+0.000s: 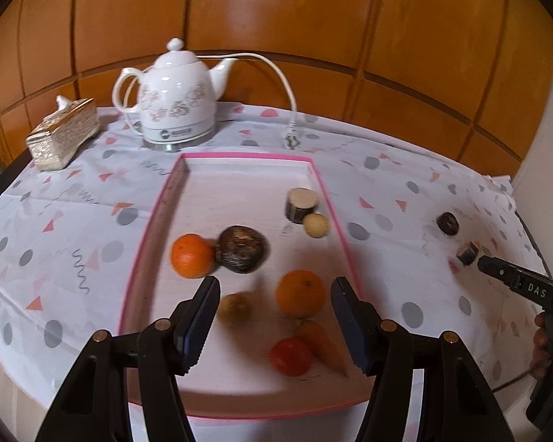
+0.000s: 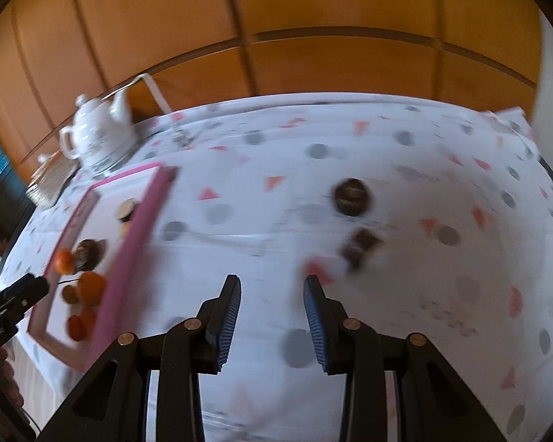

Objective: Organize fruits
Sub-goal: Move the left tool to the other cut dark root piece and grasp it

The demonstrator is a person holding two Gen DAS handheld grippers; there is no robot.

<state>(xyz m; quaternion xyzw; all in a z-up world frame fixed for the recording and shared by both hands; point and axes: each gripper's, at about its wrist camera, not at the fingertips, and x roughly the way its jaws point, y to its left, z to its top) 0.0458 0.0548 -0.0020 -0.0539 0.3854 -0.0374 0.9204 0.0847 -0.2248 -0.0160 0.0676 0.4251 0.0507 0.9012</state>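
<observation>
A pink-rimmed white tray (image 1: 335, 217) holds two oranges (image 1: 192, 260) (image 1: 301, 293), a dark brown fruit (image 1: 244, 249), a small yellowish fruit (image 1: 234, 308), a red tomato (image 1: 290, 355), a carrot (image 1: 322, 344), a wood slice (image 1: 301, 202) and a pale ball (image 1: 315, 225). My left gripper (image 1: 272, 316) is open and empty, hovering over the tray's near half. My right gripper (image 2: 272, 316) is open and empty above the cloth. A dark round piece (image 2: 352, 191) and a small dark block (image 2: 360, 247) lie on the cloth ahead of it; both show in the left wrist view (image 1: 448, 223) (image 1: 467, 252).
A white kettle (image 1: 177, 99) with its cord and plug (image 1: 290, 140) stands behind the tray. A gold tissue box (image 1: 63, 132) sits at the back left. The patterned tablecloth (image 2: 387, 140) covers the table; wooden panels rise behind. The tray shows at the left of the right wrist view (image 2: 129, 254).
</observation>
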